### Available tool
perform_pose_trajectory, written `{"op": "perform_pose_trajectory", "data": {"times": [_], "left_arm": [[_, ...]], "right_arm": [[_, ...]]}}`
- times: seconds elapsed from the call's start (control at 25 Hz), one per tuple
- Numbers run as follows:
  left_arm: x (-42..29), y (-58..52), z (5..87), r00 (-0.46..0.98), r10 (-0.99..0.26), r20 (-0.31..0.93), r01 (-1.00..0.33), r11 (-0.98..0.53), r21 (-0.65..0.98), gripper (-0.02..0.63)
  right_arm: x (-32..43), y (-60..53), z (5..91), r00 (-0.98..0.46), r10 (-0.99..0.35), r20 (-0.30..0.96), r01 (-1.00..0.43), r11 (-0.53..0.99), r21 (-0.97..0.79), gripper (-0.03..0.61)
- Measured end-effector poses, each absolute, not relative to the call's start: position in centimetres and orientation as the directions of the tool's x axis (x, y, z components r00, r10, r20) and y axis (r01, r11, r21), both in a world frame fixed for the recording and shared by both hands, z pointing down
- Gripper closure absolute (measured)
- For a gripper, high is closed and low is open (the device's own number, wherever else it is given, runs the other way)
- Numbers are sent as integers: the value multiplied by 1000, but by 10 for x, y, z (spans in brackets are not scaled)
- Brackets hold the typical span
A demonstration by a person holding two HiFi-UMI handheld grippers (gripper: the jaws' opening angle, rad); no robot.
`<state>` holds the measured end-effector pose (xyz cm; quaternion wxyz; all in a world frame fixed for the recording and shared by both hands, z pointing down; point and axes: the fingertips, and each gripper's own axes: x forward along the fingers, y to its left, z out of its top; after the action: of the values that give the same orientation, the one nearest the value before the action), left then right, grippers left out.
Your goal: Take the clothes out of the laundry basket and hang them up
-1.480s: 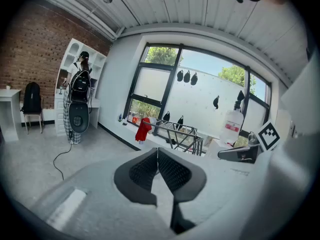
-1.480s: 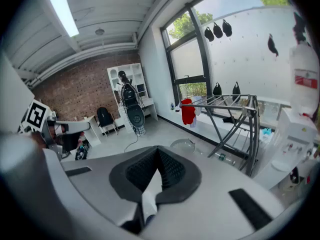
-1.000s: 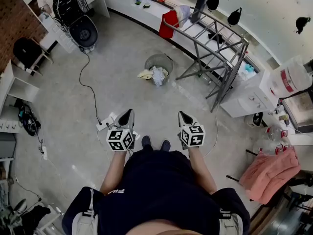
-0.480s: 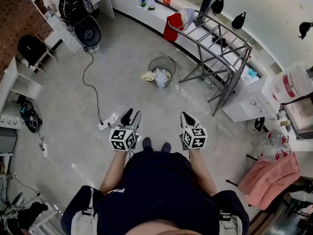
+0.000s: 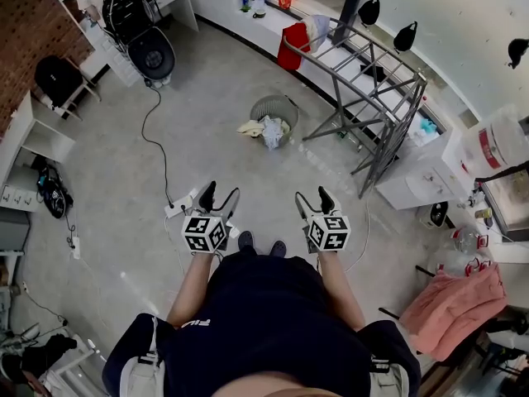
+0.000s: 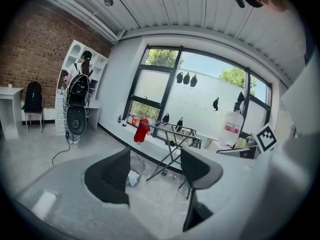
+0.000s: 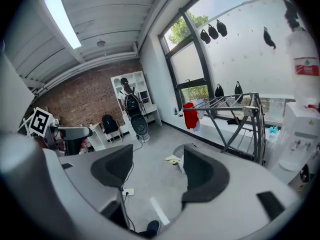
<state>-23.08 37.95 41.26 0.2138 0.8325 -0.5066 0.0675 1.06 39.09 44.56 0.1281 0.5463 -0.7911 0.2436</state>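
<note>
Grey round mesh laundry basket point(image 5: 281, 107), pale clothes point(image 5: 269, 131) spilling over its rim, on the floor just beside grey metal drying rack point(image 5: 376, 73). Left gripper point(image 5: 219, 193) and right gripper point(image 5: 314, 197) well short of rack; jaws just opened wide, nothing between.

Room is lit brightly by daylight thru the big window point(image 6: 200, 94); its frosted panes are blown out to near white. A ceiling strip light point(image 7: 62, 21) is seen glaring in the right gripper view. Only faint, soft shadows are cast on the grey floor point(image 5: 207, 139). Both gripper views are bent fisheye-style w/ black vignetted corners, and the nearest foreground is rendered soft. Head view is sharp, w/ edges curved.
</note>
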Motion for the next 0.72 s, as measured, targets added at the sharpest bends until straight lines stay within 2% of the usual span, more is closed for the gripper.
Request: {"op": "perform_pose_trajectory", "data": {"times": [0.48,0.72], "left_arm": [[-214,380,446,469,-795,383,-879,-381,286,313],[-197,334,473,503,-764,405,-862,-407,303,313]], "right_arm": [[30,393,480,-378,-769,516,-925,297,-236,261],[33,353,503,-372,-756,539,-928,285,-240,261]]}}
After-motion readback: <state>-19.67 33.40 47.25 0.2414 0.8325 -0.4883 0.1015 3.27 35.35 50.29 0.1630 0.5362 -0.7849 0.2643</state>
